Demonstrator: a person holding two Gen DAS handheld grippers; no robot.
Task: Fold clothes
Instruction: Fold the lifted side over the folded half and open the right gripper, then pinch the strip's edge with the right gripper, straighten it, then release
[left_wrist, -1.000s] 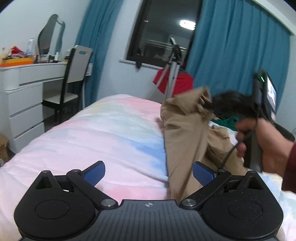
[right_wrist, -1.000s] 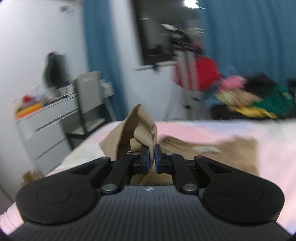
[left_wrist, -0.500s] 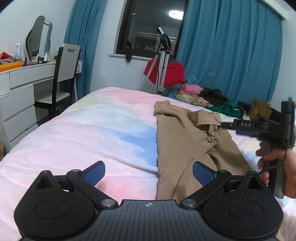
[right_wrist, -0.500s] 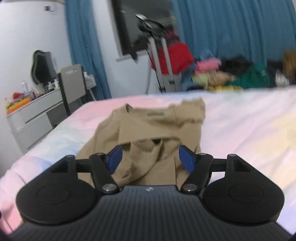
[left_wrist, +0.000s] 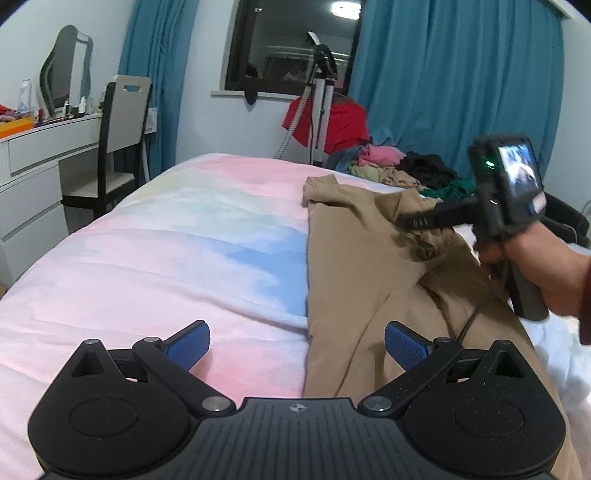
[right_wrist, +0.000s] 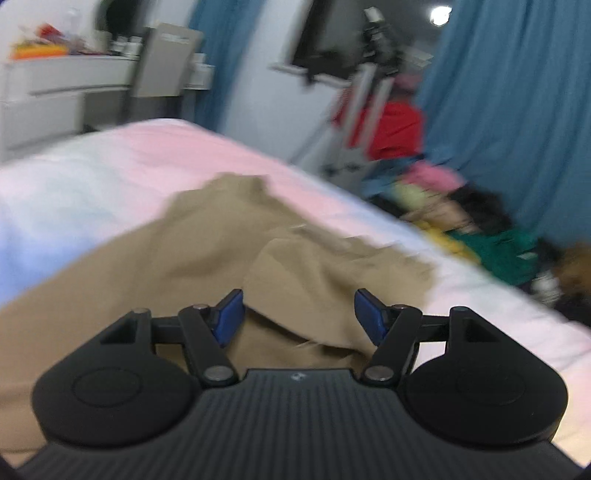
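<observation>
Tan shirt (left_wrist: 354, 258) flat on bed (left_wrist: 166, 251), under and ahead of right gripper (right_wrist: 299, 314) fingers, closing, empty. Left gripper (left_wrist: 295, 343) fingers wide open, empty. Pinch one edge only, lift slowly.

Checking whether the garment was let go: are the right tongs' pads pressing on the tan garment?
Apart. The right wrist view shows the right tongs closing slightly, blue pads wide apart, with the tan garment lying loose between them.

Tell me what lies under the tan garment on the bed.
The tan garment lies on the pastel bedspread, which shows all around it. Whether anything else sits beneath cannot be seen, because the cloth and its bunched folds cover that patch.
</observation>
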